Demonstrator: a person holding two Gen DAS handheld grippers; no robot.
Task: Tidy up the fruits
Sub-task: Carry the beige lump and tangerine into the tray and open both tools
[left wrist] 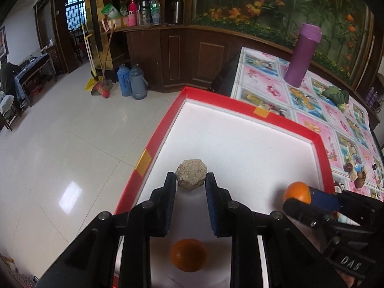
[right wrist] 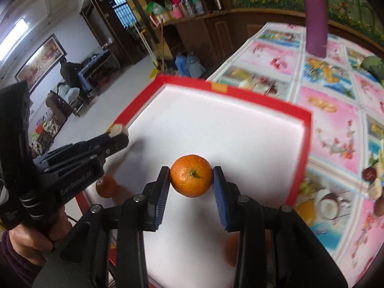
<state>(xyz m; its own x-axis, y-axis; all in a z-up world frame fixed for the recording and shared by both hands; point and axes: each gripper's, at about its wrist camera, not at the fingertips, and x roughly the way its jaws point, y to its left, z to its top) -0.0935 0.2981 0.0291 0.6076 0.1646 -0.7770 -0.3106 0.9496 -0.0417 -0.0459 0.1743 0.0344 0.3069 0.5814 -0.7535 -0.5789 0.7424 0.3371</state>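
Tray (left wrist: 319, 144): red rim with orange-yellow tape patches, plain white floor. Held orange (right wrist: 191, 179) bright orange with a green stem scar; the faceted lump (left wrist: 191, 177) is speckled tan-grey; both grippers black with blue pads (right wrist: 160, 196). Tablecloth (left wrist: 336, 117) pink and blue squares printed with fruit and flowers; flask (left wrist: 303, 55) purple.

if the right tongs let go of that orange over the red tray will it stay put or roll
The orange looks round and smooth, so it would probably roll on the flat white floor of the red tray. The raised rim should likely stop it. Its skin looks firm; the right tongs pinch it without visibly denting it.
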